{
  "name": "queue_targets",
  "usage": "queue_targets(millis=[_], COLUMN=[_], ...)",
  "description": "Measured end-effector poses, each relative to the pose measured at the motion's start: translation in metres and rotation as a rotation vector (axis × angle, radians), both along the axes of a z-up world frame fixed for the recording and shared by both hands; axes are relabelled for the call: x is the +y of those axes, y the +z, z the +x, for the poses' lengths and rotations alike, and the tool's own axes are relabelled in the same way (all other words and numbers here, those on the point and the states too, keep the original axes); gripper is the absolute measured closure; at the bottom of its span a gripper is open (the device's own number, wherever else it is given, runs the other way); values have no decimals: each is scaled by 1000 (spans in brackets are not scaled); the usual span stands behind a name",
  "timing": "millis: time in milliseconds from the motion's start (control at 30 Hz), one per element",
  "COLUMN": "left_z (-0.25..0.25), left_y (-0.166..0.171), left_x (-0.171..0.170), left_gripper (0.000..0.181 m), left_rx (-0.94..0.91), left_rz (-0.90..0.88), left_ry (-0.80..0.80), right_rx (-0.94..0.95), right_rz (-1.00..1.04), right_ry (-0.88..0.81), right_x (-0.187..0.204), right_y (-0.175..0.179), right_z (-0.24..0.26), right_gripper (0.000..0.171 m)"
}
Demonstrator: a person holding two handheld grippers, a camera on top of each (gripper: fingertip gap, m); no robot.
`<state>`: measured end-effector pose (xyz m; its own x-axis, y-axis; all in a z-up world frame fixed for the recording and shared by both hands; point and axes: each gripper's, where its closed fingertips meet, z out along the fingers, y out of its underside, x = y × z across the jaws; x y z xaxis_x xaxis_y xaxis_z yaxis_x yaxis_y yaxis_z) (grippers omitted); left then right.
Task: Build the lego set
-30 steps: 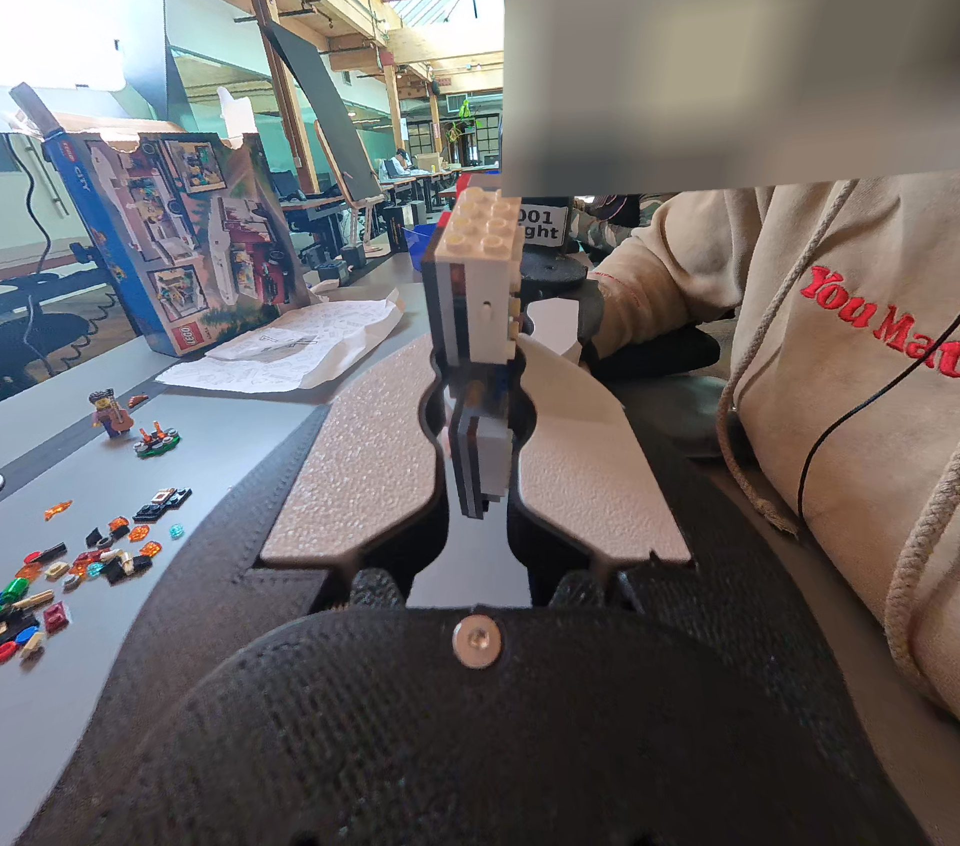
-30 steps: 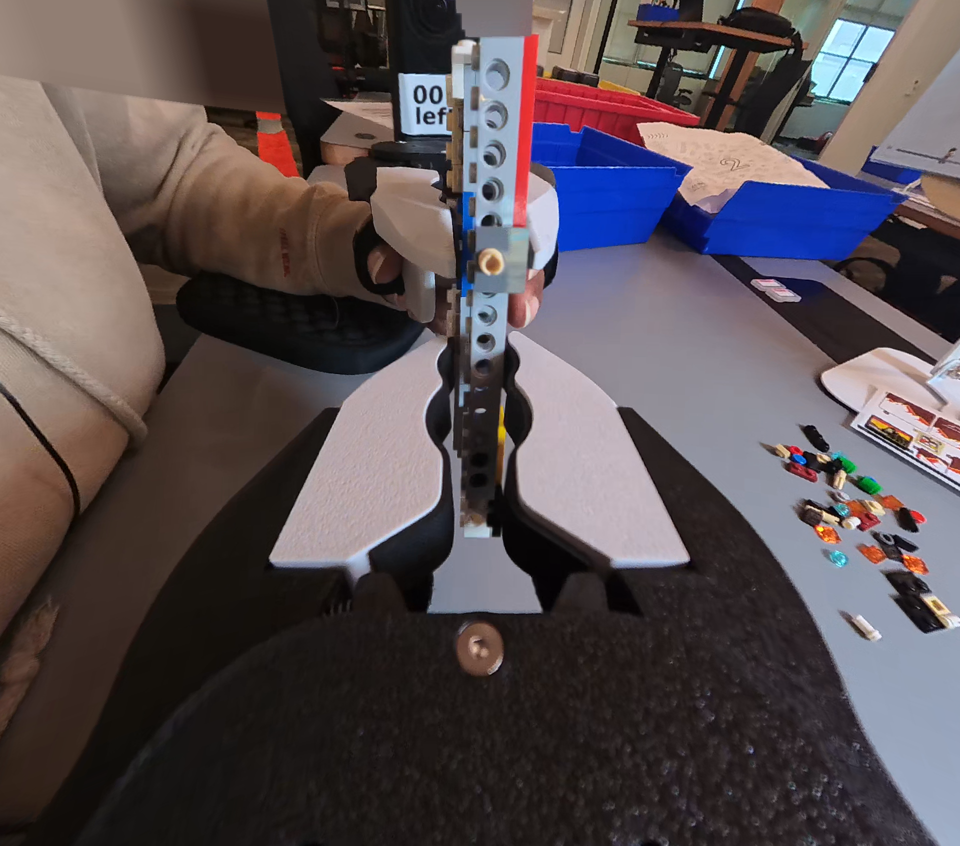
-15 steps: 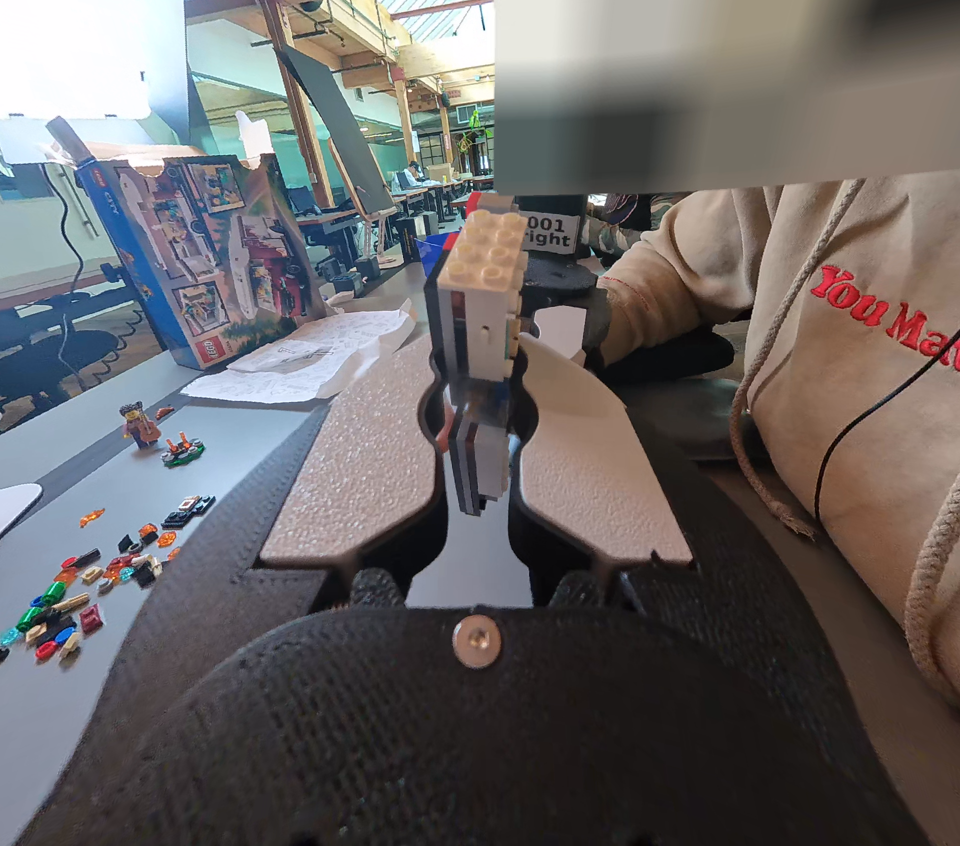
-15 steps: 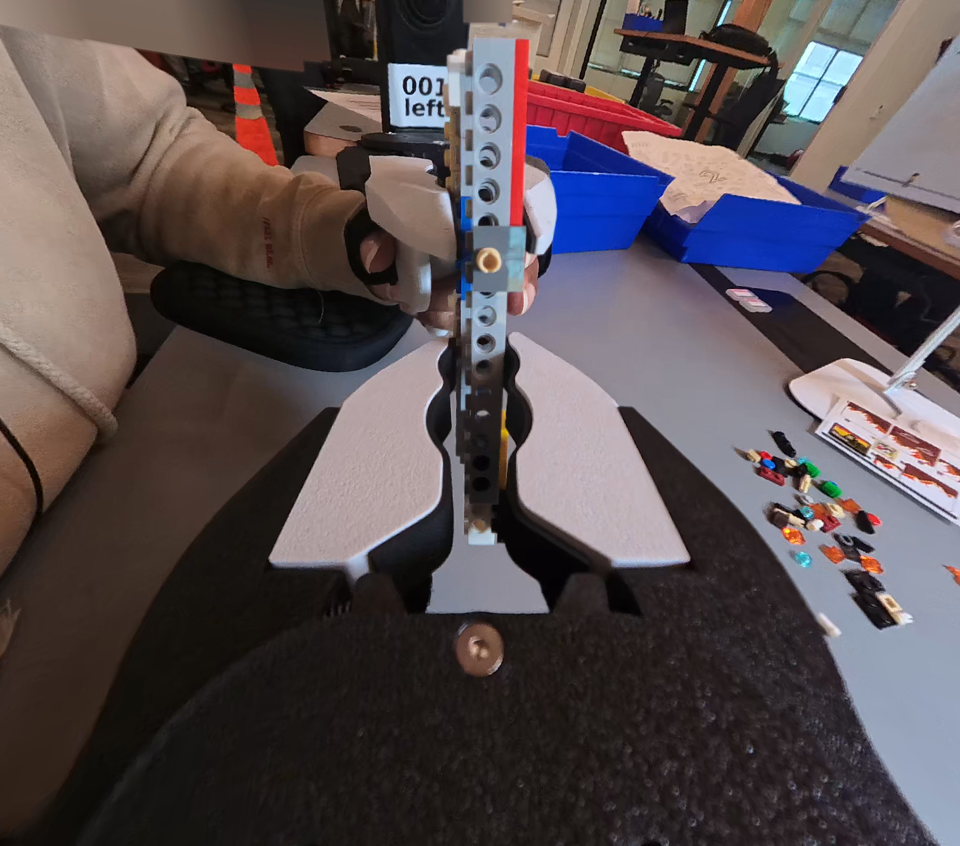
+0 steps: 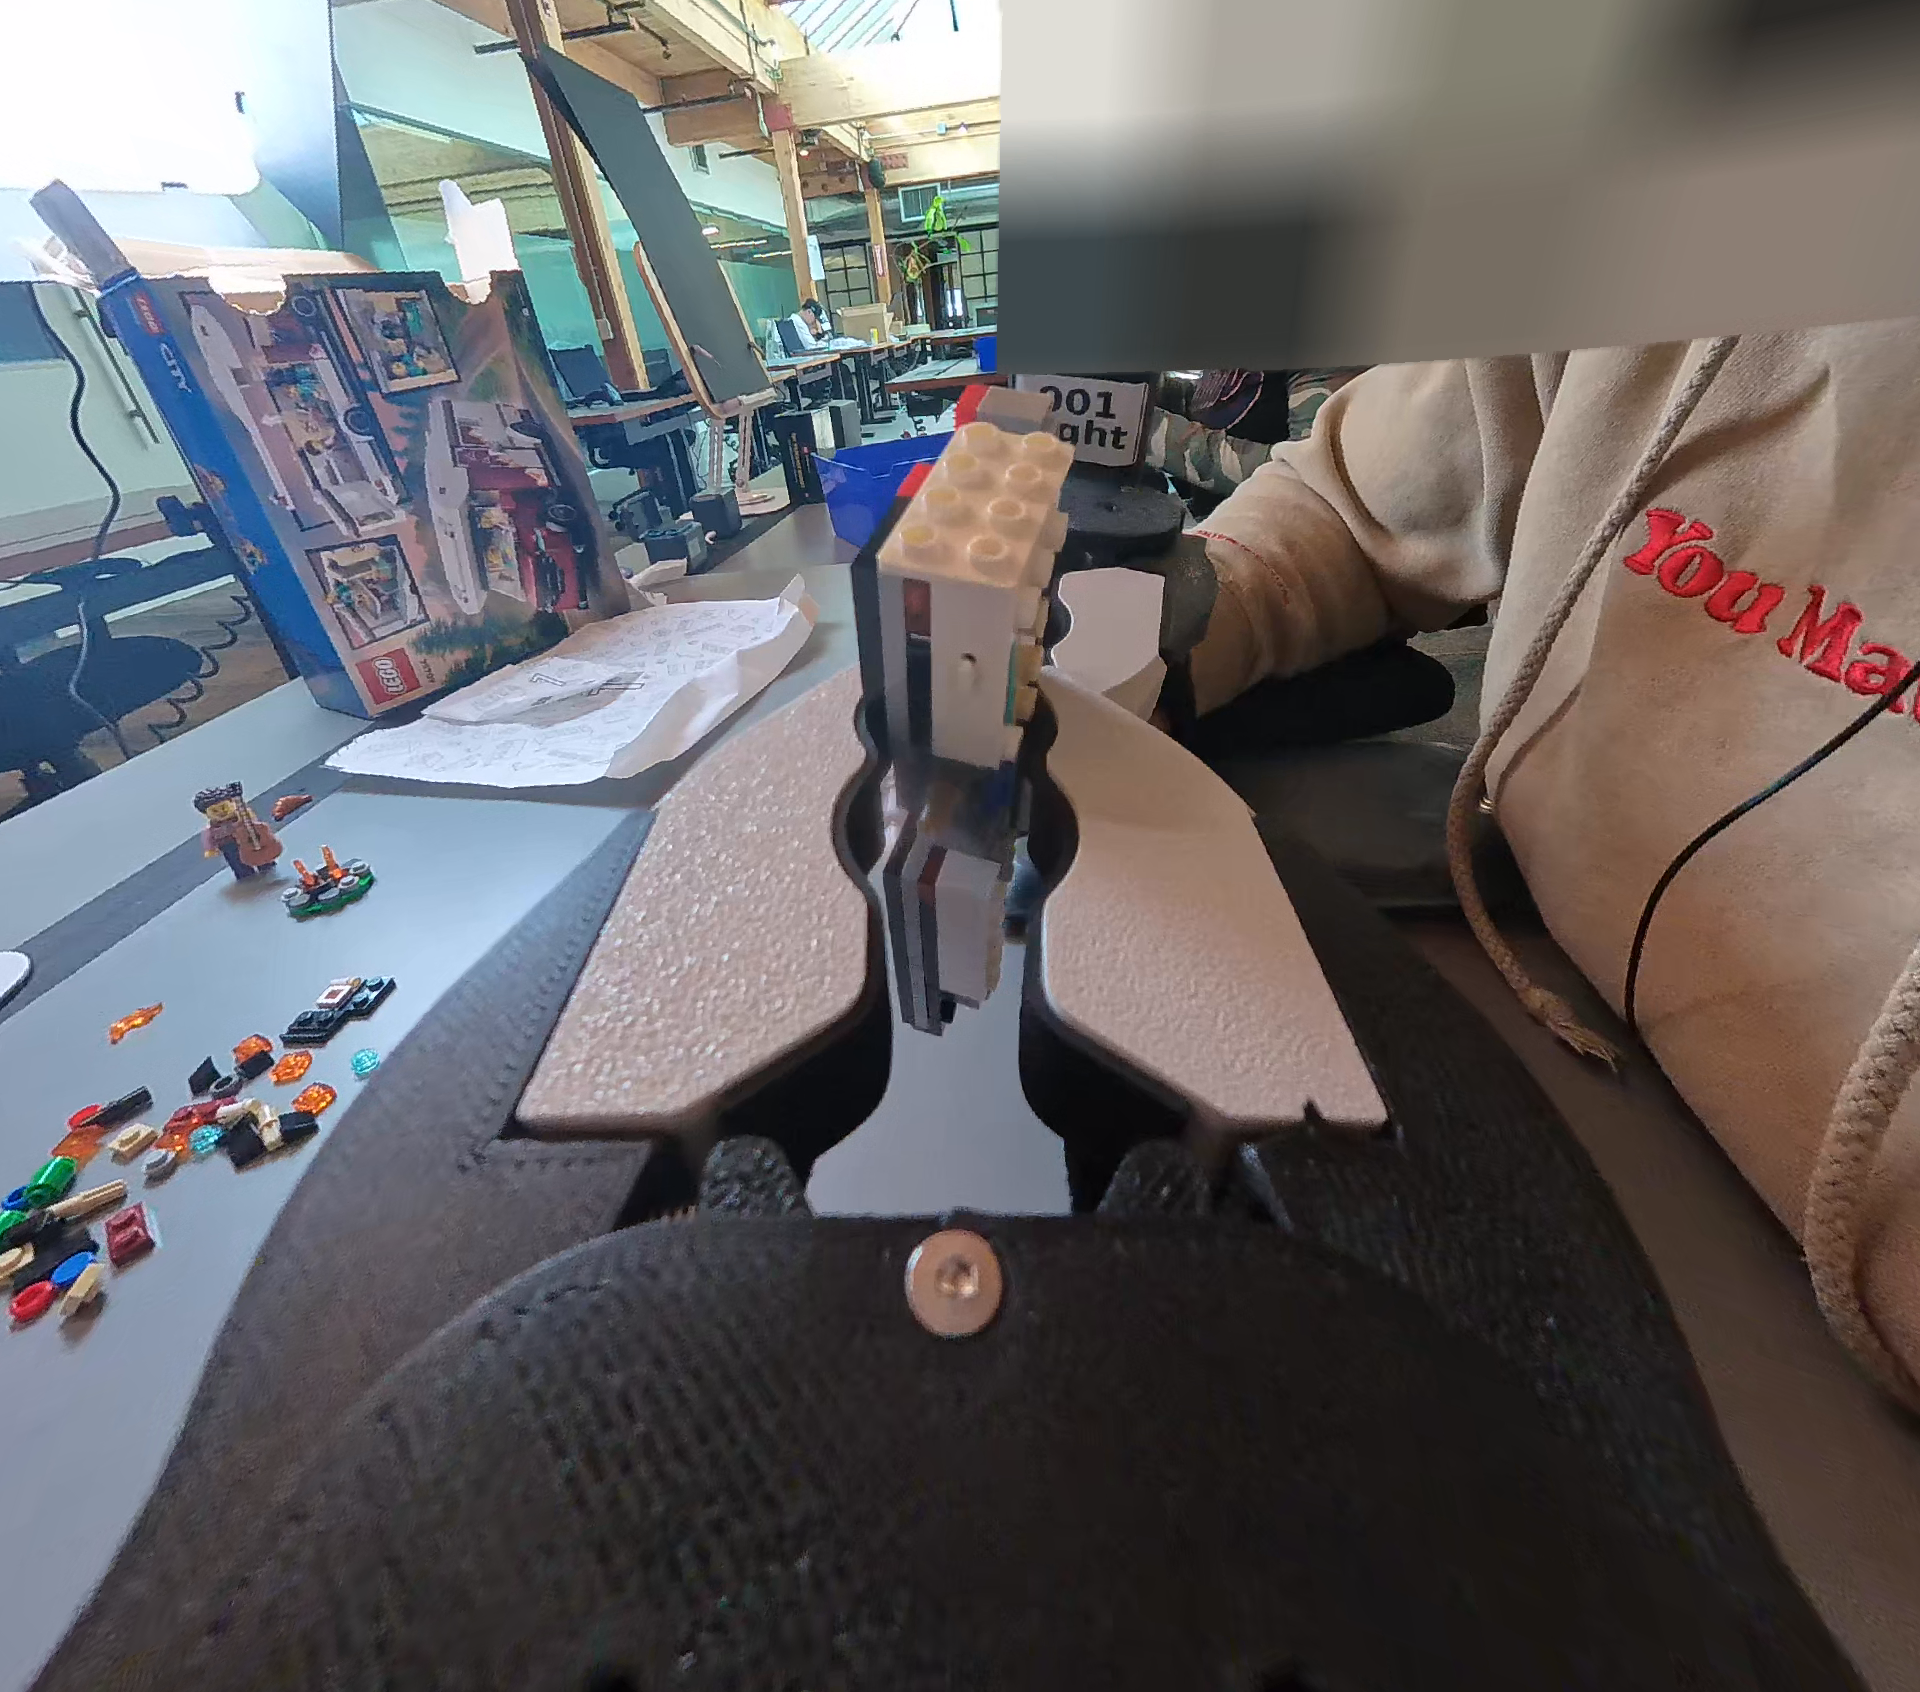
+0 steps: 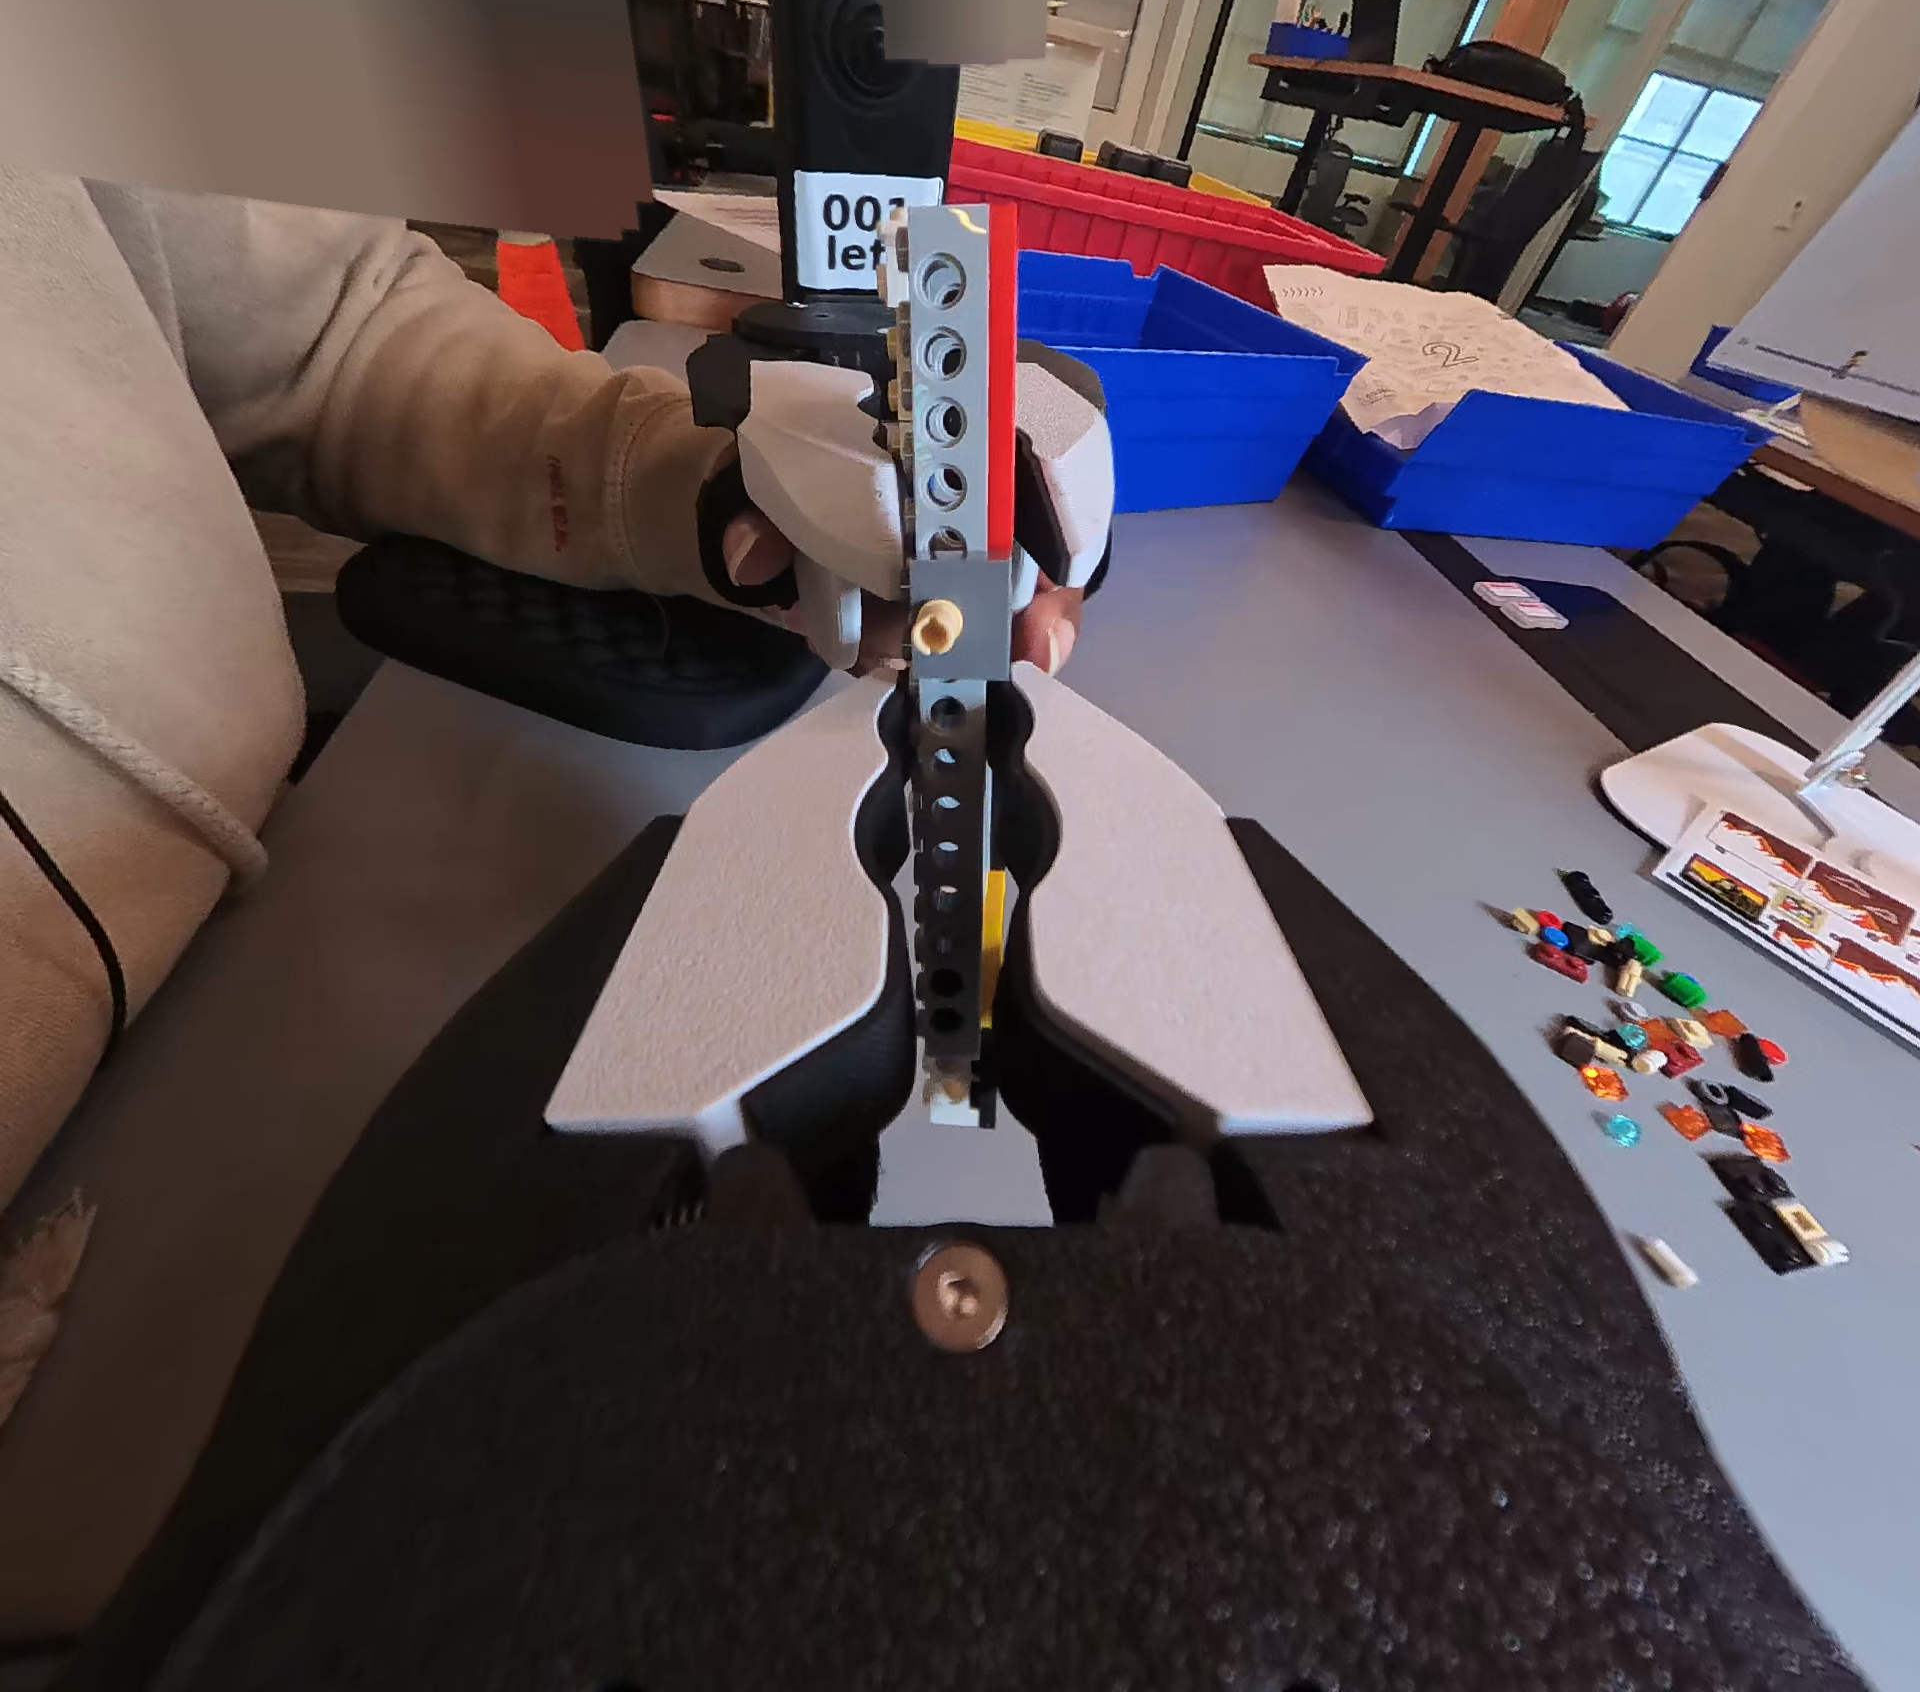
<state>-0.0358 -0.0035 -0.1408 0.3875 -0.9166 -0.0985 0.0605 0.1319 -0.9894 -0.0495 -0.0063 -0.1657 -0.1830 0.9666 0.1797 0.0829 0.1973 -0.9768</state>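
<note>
Left claw (image 5: pixel 951 769): pinches one end of the lego build (image 5: pixel 961 707), held above the surface (image 5: pixel 436 873).
Right claw (image 6: pixel 956 769): clamps its other end, probably the same build.
Around: loose pieces (image 5: pixel 156 1154), figure (image 5: pixel 237 832), set box (image 5: pixel 353 489), paper sheets (image 5: pixel 592 697).
Blocking: the build hides the claw opposite.
Right view only: blue bins (image 6: pixel 1538 458), red bin (image 6: pixel 1143 229), sticker sheet (image 6: pixel 1808 915).

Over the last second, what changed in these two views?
Little. Both views drift across the table as the held lego assembly is carried with them. Left claw and right claw stay clamped on it from opposite ends; loose pieces lie untouched.
</note>
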Motion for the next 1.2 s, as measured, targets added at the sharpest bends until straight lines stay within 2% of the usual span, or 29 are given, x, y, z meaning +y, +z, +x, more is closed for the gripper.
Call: queue_targets(millis=[167, 267, 367, 433, 467, 900, 1033, 1200], left_z=[-3, -11, -15, -13, -12, -13, -13, -12], left_y=[-1, 8, 13, 12, 12, 17, 16, 14], left_x=[7, 9, 9, 7, 6, 2, 2, 3], left_gripper=[158, 159, 159, 158, 158, 158, 158, 158], left_rx=[-14, -80, -107, -106, -101, -114, -102, -84], left_rz=[-45, -60, -55, -56, -56, -33, -25, -19], left_ry=[25, 30, 32, 20, 12, -4, -2, 7], right_rx=[21, -22, -67, -70, -67, -88, -51, -56], right_rz=[10, 66, 60, 63, 67, 35, 129, 133], right_ry=[-12, -18, -16, -20, -26, -8, -29, -38], right_x=[5, 8, 10, 10, 10, 6, 8, 12], right_y=[-2, -15, -25, -28, -27, -24, -24, -26], right_z=[-2, -1, -2, -4, -4, -4, -3, -2], right_gripper=[156, 144, 140, 143, 151, 153, 151, 150])
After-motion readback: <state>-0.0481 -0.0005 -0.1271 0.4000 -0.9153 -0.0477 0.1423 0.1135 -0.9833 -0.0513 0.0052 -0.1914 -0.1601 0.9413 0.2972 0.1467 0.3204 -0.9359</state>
